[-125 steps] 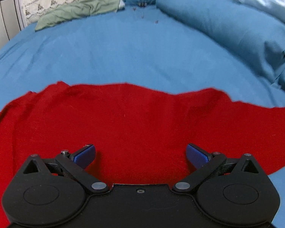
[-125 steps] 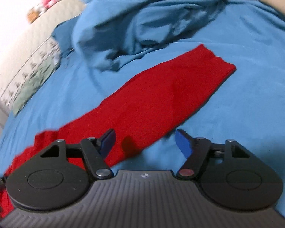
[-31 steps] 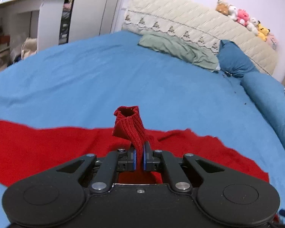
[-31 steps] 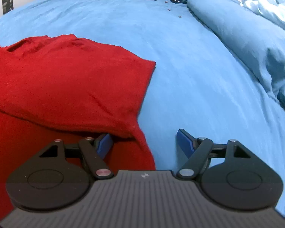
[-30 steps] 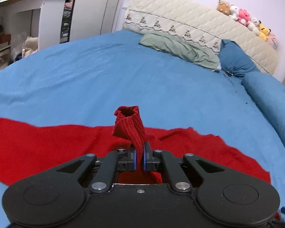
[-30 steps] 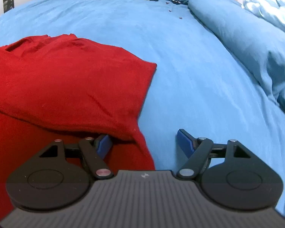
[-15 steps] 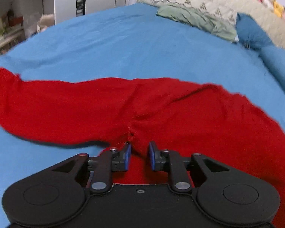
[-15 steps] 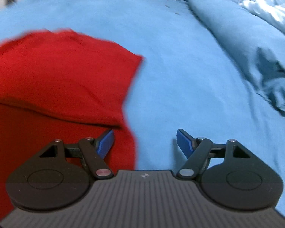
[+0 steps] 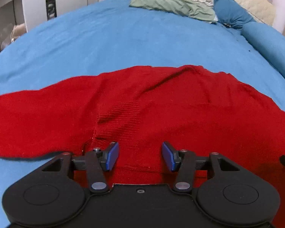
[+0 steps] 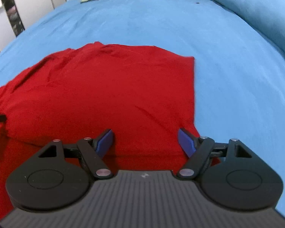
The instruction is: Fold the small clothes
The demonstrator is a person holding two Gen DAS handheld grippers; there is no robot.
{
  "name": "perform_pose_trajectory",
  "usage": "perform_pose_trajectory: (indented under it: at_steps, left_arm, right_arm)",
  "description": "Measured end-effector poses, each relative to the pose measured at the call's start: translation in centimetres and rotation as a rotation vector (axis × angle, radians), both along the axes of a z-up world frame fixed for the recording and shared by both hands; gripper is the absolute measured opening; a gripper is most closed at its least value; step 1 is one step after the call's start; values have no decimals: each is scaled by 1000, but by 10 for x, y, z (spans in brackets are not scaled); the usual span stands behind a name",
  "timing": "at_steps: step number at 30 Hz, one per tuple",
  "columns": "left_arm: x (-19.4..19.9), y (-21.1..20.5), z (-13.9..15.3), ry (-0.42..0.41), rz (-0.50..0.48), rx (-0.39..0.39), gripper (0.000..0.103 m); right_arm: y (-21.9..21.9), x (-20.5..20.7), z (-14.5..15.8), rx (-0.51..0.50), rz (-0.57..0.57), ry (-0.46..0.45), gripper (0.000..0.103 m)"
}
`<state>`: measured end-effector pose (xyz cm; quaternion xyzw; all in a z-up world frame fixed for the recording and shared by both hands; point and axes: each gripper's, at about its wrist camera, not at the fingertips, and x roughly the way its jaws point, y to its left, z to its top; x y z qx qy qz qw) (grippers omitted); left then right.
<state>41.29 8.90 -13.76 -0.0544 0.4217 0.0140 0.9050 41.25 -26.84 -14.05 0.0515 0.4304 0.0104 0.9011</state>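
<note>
Your red sweater (image 9: 161, 102) lies flat on the blue bedsheet (image 9: 123, 43), green pillow (image 9: 172, 5) at twelve o'clock. Your left gripper (image 9: 140, 155) has just been opening, nothing pinched; your right gripper (image 10: 146, 142) gapes wide, empty.

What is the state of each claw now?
Left claw: open, just released the red sweater.
Right claw: open, holding nothing.

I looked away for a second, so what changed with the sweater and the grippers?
The left gripper let go of the cuff it had pinched upright; its jaws have just been opening, and the sleeve now lies across the red sweater. The right gripper stayed open.
</note>
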Motion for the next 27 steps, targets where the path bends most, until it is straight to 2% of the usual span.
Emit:
perform_pose_trajectory:
  at_steps: [4, 7, 15, 17, 18, 21, 27]
  left_arm:
    - [0, 4, 3, 20, 0, 0, 55]
    - [0, 8, 19, 21, 31, -26, 54]
    - [-32, 36, 101, -43, 94, 17, 56]
    - [-38, 54, 118, -54, 126, -3, 64]
    - [-41, 66, 124, -63, 147, -23, 74]
    - [-48, 104, 138, -92, 195, -53, 94]
    - [-57, 191, 138, -87, 299, -73, 94]
  right_arm:
    - [-3, -4, 5, -6, 17, 15, 91]
    - [0, 2, 17, 1, 17, 18, 91]
    - [43, -9, 108, -13, 69, -99, 94]
    - [61, -8, 129, 19, 101, -112, 101]
    - [74, -6, 138, 35, 122, -114, 103]
    - [116, -2, 156, 95, 180, -95, 103]
    - [197, 2, 163, 174, 246, -78, 103]
